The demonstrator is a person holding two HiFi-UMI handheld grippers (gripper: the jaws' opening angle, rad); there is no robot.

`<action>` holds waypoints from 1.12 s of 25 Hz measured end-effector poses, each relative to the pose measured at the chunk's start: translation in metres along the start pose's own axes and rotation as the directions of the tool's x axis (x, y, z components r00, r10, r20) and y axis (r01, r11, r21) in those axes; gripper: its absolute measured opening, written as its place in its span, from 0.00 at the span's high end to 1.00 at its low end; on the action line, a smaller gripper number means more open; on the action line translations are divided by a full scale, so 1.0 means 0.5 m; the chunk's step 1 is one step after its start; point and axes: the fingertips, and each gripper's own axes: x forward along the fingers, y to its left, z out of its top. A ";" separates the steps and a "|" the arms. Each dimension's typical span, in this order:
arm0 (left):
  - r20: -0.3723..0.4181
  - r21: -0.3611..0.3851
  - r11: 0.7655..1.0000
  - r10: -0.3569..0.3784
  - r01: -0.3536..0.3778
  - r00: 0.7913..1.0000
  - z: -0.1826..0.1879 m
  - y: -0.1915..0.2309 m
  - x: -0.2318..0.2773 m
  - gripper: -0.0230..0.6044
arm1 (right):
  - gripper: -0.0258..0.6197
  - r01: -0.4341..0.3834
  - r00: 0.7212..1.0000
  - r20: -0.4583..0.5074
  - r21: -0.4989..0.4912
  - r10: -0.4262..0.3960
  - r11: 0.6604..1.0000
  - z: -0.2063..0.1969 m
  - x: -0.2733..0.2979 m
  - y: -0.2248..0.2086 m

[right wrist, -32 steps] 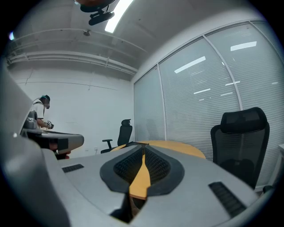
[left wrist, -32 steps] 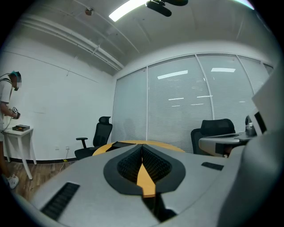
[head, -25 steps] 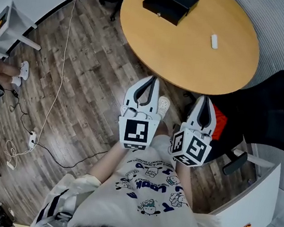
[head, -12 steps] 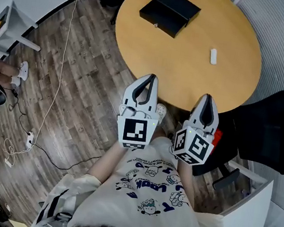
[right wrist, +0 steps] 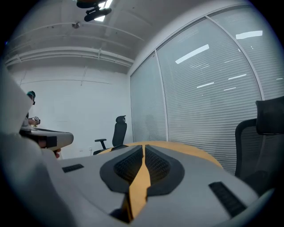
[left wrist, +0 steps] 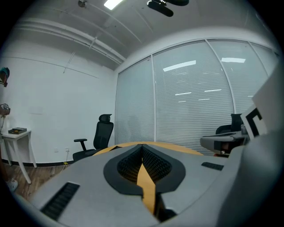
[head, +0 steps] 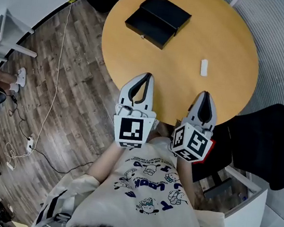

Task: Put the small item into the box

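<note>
Head view: approach step. Left gripper and right gripper hung at round orange wooden table's near edge, jaws together, empty. Small white oblong item lay ahead, well apart from black rectangular box. Next probably needed: right jaws parted.

Office meeting room

A round wooden table stands on a wood-pattern floor, with a black swivel chair near its right edge and a second office chair by the white wall. Tall glass partitions with closed white blinds form one side. A ceiling lamp shines above, and a white side desk and a power cable are at the left.
</note>
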 end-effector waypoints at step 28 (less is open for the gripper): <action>-0.128 -0.016 0.999 -0.045 0.043 0.991 -0.055 -0.002 0.244 0.94 | 0.90 0.049 0.980 -0.192 -0.041 -0.055 0.998 -0.074 0.253 -0.095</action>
